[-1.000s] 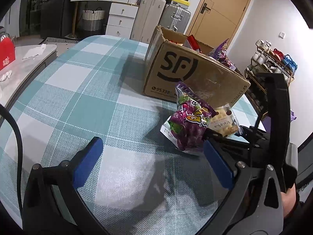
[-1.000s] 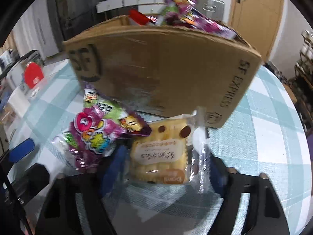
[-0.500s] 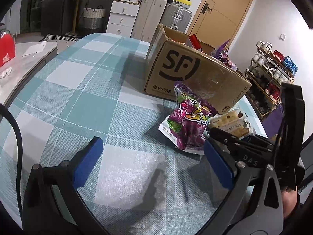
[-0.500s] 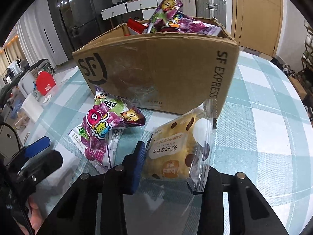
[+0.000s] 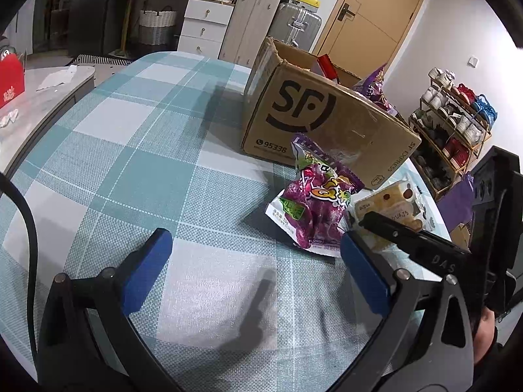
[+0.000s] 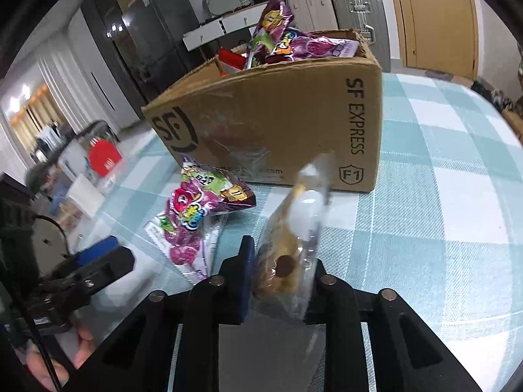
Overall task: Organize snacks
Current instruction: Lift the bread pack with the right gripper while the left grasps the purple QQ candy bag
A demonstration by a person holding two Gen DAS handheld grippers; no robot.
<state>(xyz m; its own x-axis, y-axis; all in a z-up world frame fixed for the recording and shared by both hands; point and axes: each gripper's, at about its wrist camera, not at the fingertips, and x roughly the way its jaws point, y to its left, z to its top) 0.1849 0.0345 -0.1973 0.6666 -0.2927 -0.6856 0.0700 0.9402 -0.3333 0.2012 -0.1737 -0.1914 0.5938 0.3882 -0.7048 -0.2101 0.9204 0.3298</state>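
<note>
Since the frames a moment before, the yellow cake packet (image 6: pixel 294 245) had turned from flat-on to edge-on in the right tongs (image 6: pixel 281 271) and been lifted clear of the tabletop (image 6: pixel 441 196), while the left tongs (image 5: pixel 255 261) had hardly shifted. From the left wrist view, the left tongs were spread wide over the teal checked tabletop (image 5: pixel 130 150) with nothing between their blue pads (image 5: pixel 147 271). Ahead lay a purple candy bag (image 5: pixel 313 202), leaning against the front of a cardboard box (image 5: pixel 327 124) marked SF, and just to its right the cake packet (image 5: pixel 392 205) showed behind the dark finger of the right tongs (image 5: pixel 369 225). More purple bags and something red poked above the box's rim. A shoe rack (image 5: pixel 454 121) stood well beyond the tabletop's edge. From the right wrist view, the right tongs were closed almost together on the lower end of the cake packet, which stood upright and blurred, with its top reaching in front of the box's lower wall (image 6: pixel 294 124). The purple candy bag (image 6: pixel 196 222) lay on the tabletop to the left of the packet, near the box. At the far left, the left tongs (image 6: pixel 94 261) and part of a hand (image 6: pixel 45 356) were visible, though blurred.
</note>
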